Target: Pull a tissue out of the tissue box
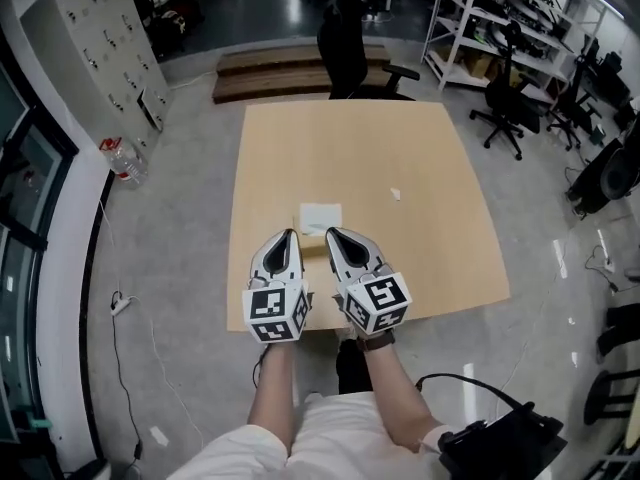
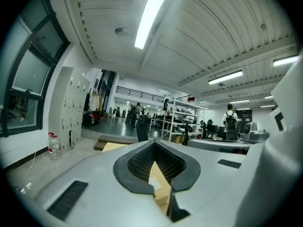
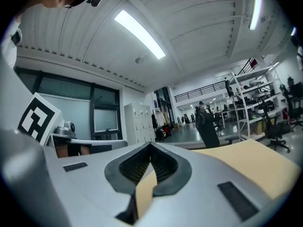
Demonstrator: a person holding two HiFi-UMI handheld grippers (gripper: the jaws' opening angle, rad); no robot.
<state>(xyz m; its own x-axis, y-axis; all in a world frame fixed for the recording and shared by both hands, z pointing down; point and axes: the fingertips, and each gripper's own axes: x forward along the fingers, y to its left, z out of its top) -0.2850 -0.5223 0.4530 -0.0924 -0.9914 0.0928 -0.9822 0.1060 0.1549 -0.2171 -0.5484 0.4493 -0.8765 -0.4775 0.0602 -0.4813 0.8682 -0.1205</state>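
Evidently nothing is done yet: the tissue box [image 1: 320, 217] lies untouched on the counter [image 1: 420, 168], just ahead of both claws. Left claw [image 1: 291, 235] and right claw [image 1: 331, 232] are each closed on nothing, side by side. Reaching, gripping and pulling all remain

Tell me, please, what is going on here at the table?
A person holds a two-jaw gripper in each hand above the near edge of a wooden table. The left gripper and the right gripper sit side by side, both shut with nothing between their jaws, pointing at the tissue box just ahead of them. Neither one grips the box or a tissue, so the pull has not yet begun.
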